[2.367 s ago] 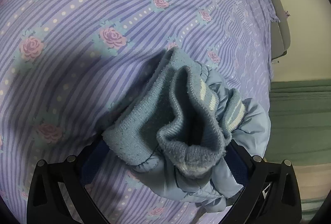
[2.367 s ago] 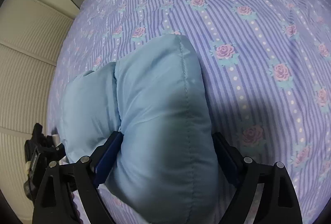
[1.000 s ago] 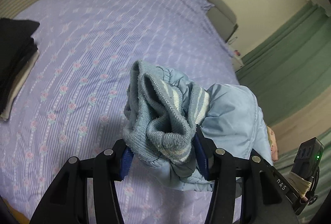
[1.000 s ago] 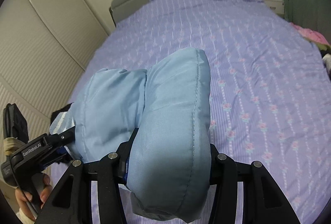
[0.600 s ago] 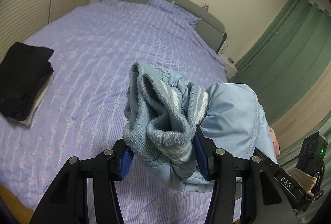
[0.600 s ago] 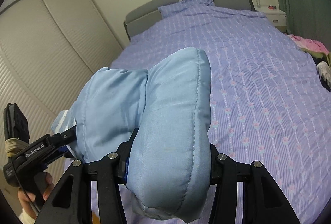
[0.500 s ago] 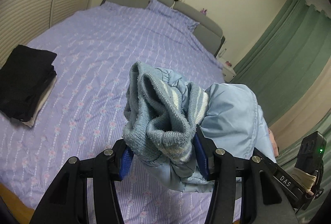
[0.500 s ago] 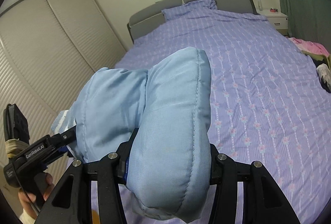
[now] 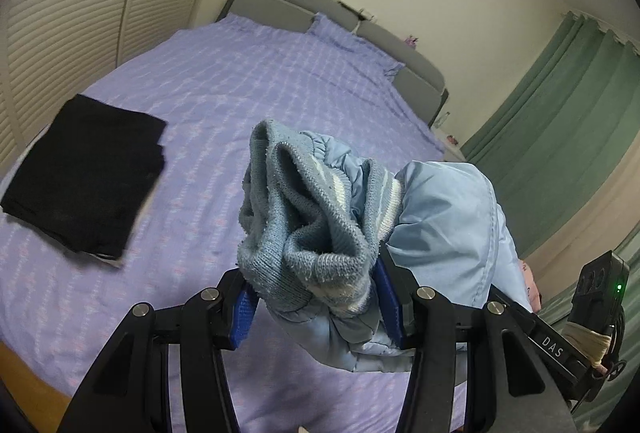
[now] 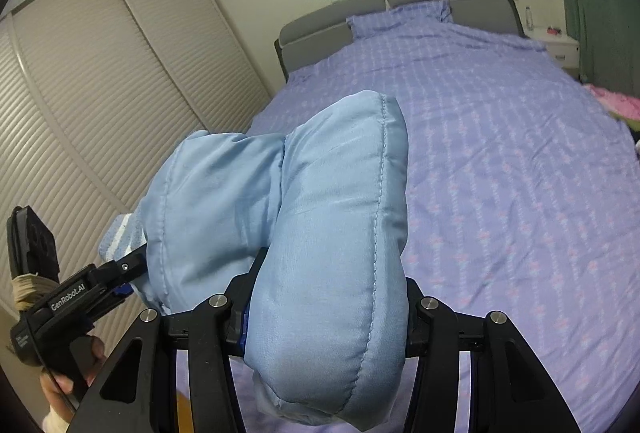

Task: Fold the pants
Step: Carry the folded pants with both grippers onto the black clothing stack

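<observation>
Light blue padded pants (image 9: 444, 229) are held in the air above the bed by both grippers. My left gripper (image 9: 316, 307) is shut on the bunched knit ribbed cuff end (image 9: 304, 233) with white stripes. My right gripper (image 10: 326, 317) is shut on a thick folded padded part of the pants (image 10: 332, 233). In the right wrist view the left gripper (image 10: 124, 273) shows at the lower left, clamped on the striped end. In the left wrist view the right gripper's body (image 9: 560, 349) shows at the lower right.
A bed with a purple floral cover (image 9: 248, 81) lies below, its grey headboard (image 10: 400, 9) at the far end. A stack of folded black clothes (image 9: 84, 173) lies on the bed's left side. Louvered wardrobe doors (image 10: 100, 93) stand on the left, green curtains (image 9: 552, 121) on the right.
Both grippers have lifted the pants up from the bed surface and tilted upward, so the whole bed and room come into view. The grips have not changed.
</observation>
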